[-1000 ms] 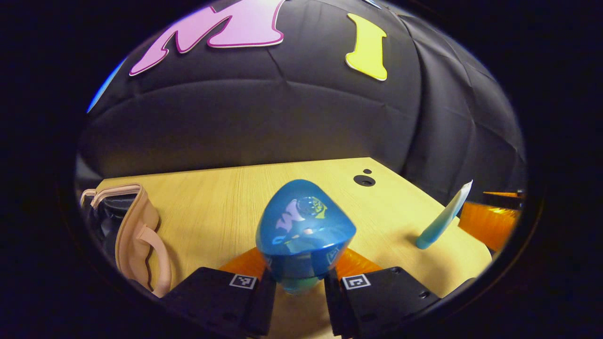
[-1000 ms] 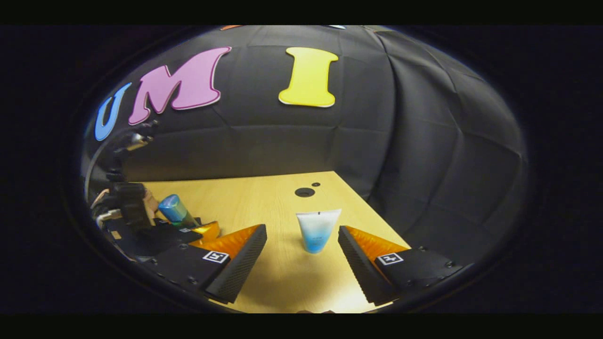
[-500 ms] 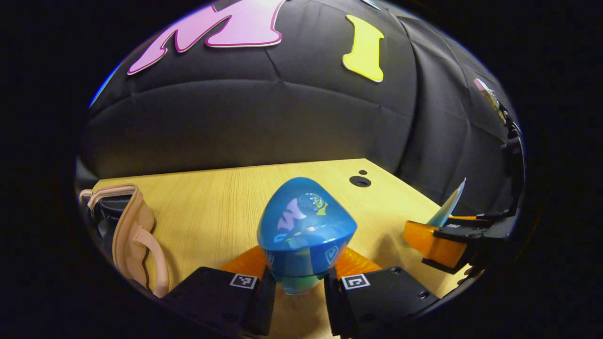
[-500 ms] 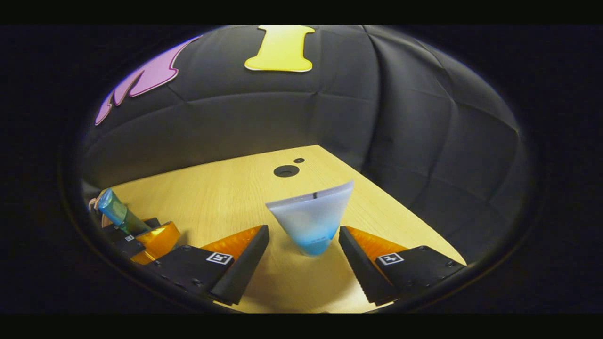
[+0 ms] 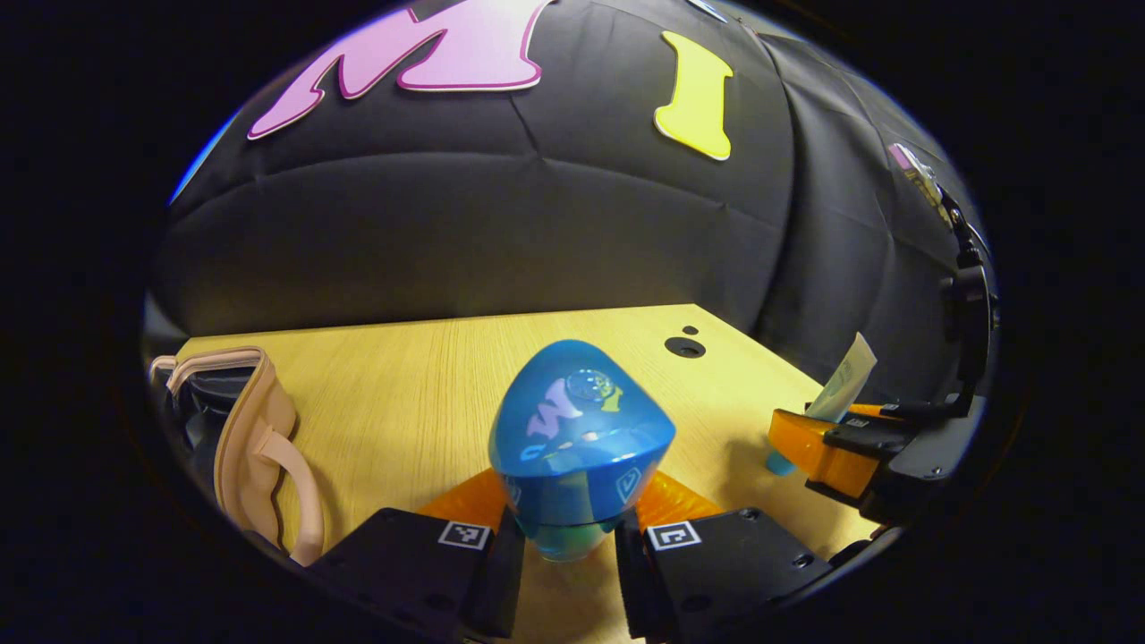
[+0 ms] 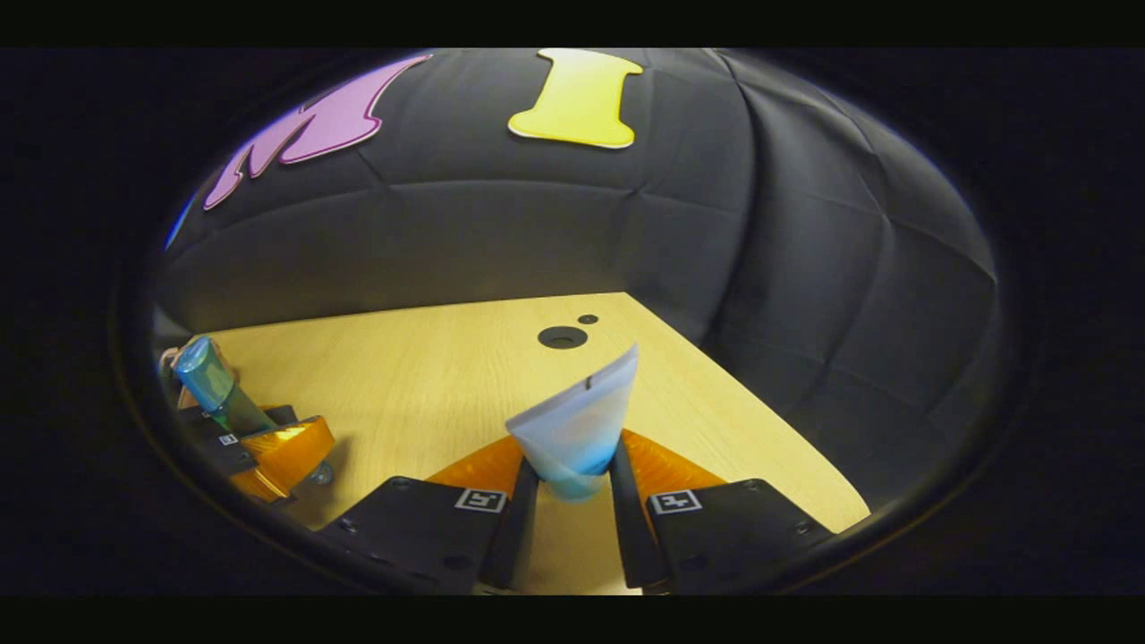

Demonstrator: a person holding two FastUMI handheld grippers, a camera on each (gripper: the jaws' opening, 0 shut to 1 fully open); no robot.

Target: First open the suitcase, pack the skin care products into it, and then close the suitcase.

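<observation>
The bottle (image 5: 580,438) is shiny blue. The tube (image 6: 577,427) is white and blue. The bag (image 5: 255,438) is pink.

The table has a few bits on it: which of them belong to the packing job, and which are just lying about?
Part of the job:
- blue-capped bottle, clamped in the left gripper
- white-and-blue tube, clamped in the right gripper
- beige suitcase, at the table's left edge

Just there:
- wooden table
- its round cable hole
</observation>
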